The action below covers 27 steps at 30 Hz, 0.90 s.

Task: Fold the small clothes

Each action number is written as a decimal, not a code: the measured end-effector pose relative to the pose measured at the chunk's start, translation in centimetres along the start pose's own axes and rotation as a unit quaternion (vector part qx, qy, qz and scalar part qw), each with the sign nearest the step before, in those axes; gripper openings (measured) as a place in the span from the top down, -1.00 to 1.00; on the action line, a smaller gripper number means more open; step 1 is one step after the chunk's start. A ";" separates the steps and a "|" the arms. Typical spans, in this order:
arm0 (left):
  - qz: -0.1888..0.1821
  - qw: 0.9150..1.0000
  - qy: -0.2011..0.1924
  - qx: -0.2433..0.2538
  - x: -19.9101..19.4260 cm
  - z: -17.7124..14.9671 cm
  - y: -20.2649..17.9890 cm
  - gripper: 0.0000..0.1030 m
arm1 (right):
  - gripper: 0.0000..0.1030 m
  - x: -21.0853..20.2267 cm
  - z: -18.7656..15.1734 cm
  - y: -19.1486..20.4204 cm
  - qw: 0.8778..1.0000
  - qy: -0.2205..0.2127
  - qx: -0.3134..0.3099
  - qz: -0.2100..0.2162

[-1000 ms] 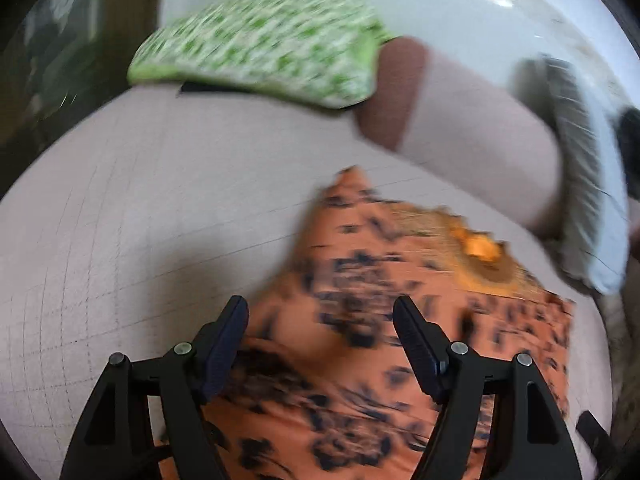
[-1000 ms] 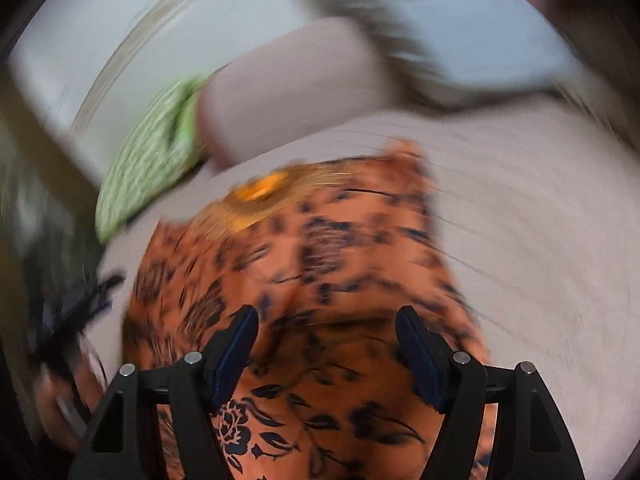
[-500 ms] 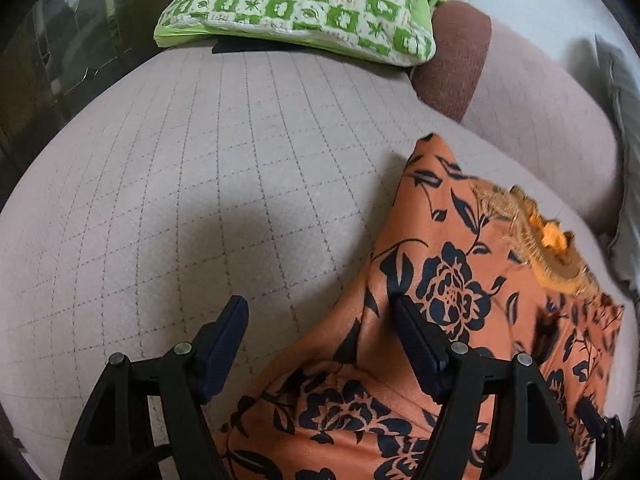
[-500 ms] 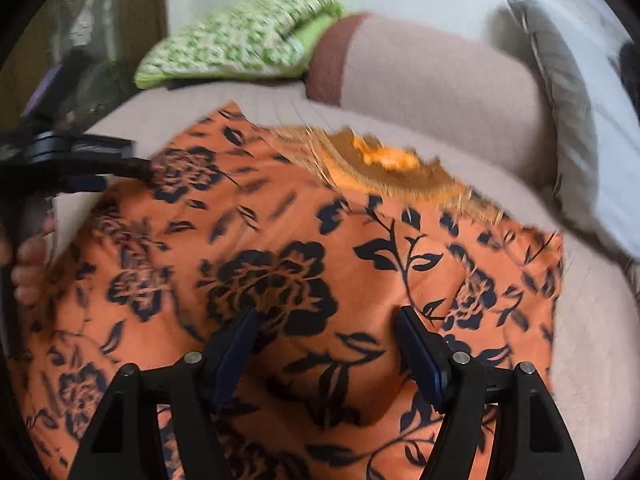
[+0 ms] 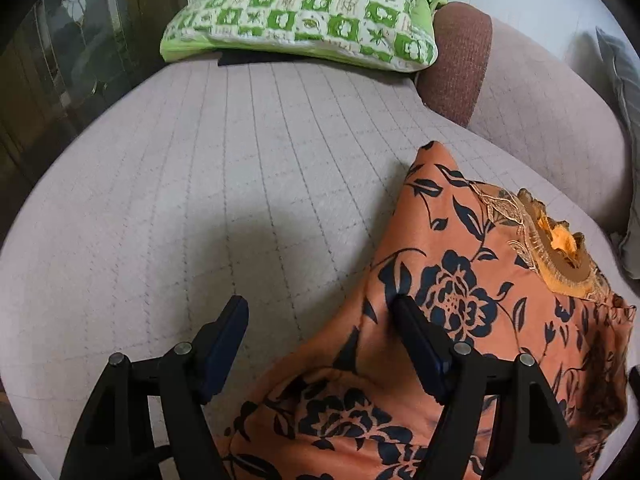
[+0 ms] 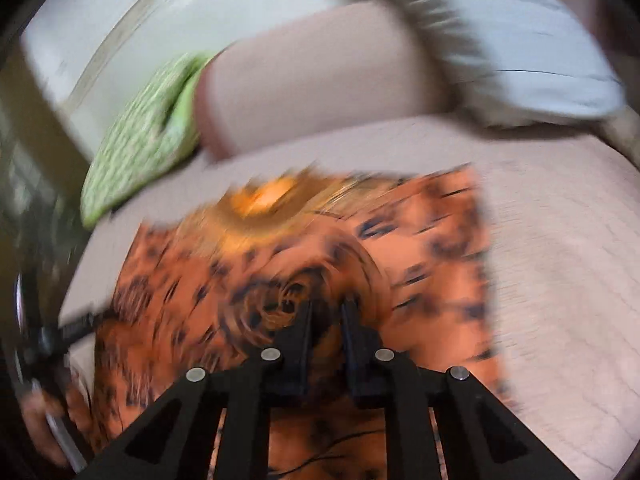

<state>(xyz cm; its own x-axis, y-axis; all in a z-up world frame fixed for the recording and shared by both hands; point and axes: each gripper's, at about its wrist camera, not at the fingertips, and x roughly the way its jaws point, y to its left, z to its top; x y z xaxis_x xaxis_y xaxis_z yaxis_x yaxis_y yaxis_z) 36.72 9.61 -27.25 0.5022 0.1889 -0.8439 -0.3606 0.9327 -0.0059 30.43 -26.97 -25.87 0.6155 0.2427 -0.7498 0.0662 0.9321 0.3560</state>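
Note:
An orange garment with a black flower print (image 5: 472,304) lies on a beige quilted sofa seat (image 5: 224,184), its gold embroidered neckline (image 5: 560,256) towards the backrest. My left gripper (image 5: 320,316) is open at the garment's left edge; its right finger rests against a raised fold and its left finger is over bare seat. In the blurred right wrist view my right gripper (image 6: 326,308) is shut on a pinch of the garment (image 6: 432,240) near its middle.
A green and white checked pillow (image 5: 312,12) lies at the far end of the seat, next to a brown armrest (image 5: 460,60). A grey cushion (image 6: 520,40) leans on the backrest at the right. The other hand and gripper handle (image 6: 44,344) show at the garment's left.
My right gripper has closed on the garment's cloth and is moving fast, so its view is blurred. My left gripper has stayed open at the garment's left edge.

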 end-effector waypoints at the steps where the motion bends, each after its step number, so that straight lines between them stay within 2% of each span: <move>1: 0.006 1.000 0.003 0.006 0.2 -0.1 -0.1 -0.50 | 0.69 -0.4 0.4 -2.0 1.000 -0.001 0.031 -0.003; 4: 0.006 1.000 0.014 0.005 0.4 -0.1 -0.3 -0.50 | 0.64 -0.4 0.7 -7.4 0.992 0.038 0.119 -0.015; 7: 0.012 1.000 0.004 0.010 -0.1 0.0 -0.7 -0.50 | 0.60 -1.3 0.5 -9.2 0.986 0.035 0.160 0.020; 9: 0.008 1.000 -0.009 0.015 -0.7 -0.3 -1.2 -0.50 | 0.16 -1.9 1.0 -7.9 0.988 0.018 0.150 0.043; 10: -0.003 1.000 -0.014 0.017 -1.1 -0.3 -1.4 -0.50 | -0.42 -2.2 1.1 -6.4 0.990 0.009 0.135 0.048; 11: -0.010 1.000 -0.016 0.019 -1.3 -0.4 -1.6 -0.50 | -0.52 -2.3 1.0 -4.9 0.992 0.000 0.120 0.050; 14: -0.009 0.999 -0.016 0.030 -1.3 -0.5 -2.3 -0.50 | -0.52 -2.1 0.8 -0.4 0.997 -0.021 0.059 0.036; 17: 0.003 1.000 0.005 0.026 -0.5 -0.8 -2.3 -0.50 | -0.52 -1.0 0.8 3.1 0.999 -0.015 -0.006 -0.027; 19: 0.006 0.999 0.026 0.025 0.3 -0.9 -2.1 -0.50 | -0.52 0.3 1.6 4.2 0.998 -0.009 -0.023 -0.065; 23: 0.002 0.999 0.038 0.020 1.2 -0.6 -1.8 -0.50 | -0.52 4.3 3.9 5.7 0.991 0.051 -0.014 -0.119; 27: -0.002 0.999 0.043 0.023 1.5 -0.2 -2.0 -0.50 | -0.47 8.5 4.4 5.6 0.977 0.102 -0.004 -0.185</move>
<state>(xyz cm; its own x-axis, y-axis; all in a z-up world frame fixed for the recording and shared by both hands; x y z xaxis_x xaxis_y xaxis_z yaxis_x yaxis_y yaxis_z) 38.05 7.97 -28.59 0.4333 0.1599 -0.8870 -0.3215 0.9468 0.0136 39.47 -20.84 -27.83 0.3814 -0.0646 -0.9222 0.2483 0.9680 0.0349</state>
